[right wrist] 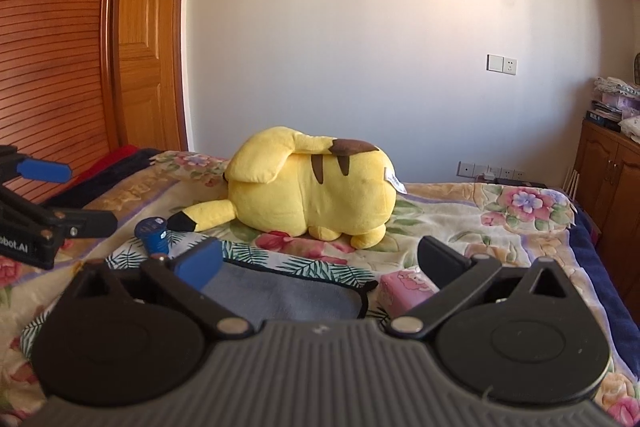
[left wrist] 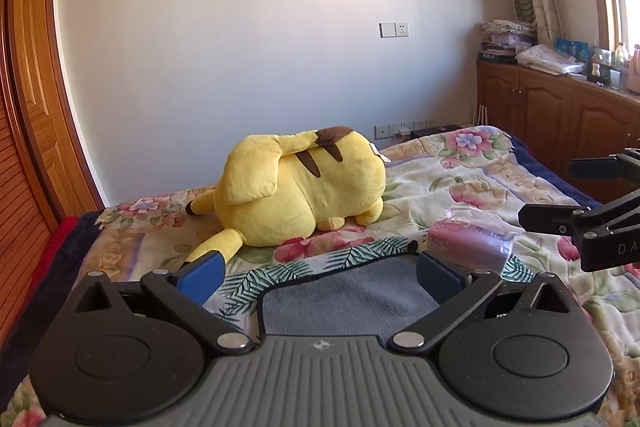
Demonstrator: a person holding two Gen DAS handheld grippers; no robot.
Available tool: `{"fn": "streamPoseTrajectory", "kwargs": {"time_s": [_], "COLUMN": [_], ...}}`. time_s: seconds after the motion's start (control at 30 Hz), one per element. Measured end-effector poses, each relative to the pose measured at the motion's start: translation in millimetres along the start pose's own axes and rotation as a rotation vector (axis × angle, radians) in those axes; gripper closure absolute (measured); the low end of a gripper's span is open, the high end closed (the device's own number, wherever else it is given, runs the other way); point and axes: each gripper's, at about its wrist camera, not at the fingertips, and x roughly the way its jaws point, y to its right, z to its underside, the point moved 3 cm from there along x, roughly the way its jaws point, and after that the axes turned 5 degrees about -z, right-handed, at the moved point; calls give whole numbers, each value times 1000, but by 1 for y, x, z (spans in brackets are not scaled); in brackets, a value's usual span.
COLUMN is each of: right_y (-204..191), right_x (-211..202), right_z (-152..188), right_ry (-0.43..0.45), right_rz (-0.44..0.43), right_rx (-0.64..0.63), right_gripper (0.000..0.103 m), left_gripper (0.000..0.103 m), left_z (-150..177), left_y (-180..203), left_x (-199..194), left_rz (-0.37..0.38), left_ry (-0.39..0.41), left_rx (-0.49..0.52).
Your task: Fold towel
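Towel lies flat on the bed, low centre of both views – grey terry face up w/ a dark edging, and a leaf-print layer showing along its far edge; looks folded over, though how many layers can't be told. In the right wrist view its right corner ends at lower centre-right of the frame, just beside a pink floral packet. Left gripper sits above the towel's near part, jaws spread wide, nothing between them, pads not pressing on the cloth; one blue pad at lower left of frame, a darker one at lower right. Right gripper same story – jaws fully apart, empty, hovering over the towel's right half. Each tool shows in the other's view: the right one's black fingers at the right edge of the left wrist view, the left one's at the left edge of the right wrist view, both gaping. Small blue round object rests on the leaf-print cloth at left centre of the right wrist view, just beside the plush's dark-tipped ear. Yellow plush toy lies on its side mid-frame, beyond the towel, apart from it. All on a floral quilt. Behind: white wall w/ sockets, wooden door upper left, wooden cabinets w/ clutter at right.
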Motion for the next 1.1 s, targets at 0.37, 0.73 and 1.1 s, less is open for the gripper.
{"fn": "streamPoseTrajectory", "kwargs": {"time_s": [0.37,0.73,1.1], "right_y": [-4,-2,-12], "right_x": [-24,-41,-53], "right_z": [23,40,52], "right_ry": [-32,-58,-79], "right_rz": [12,47,52], "right_rx": [30,66,40], "right_gripper": [0,0,0], "left_gripper": [16,16,16], "left_z": [28,56,81], "left_y": [14,23,32], "left_x": [-22,-40,-53], "left_rz": [23,20,22], "left_ry": [-45,-80,-104], "left_rx": [-12,0,-4]}}
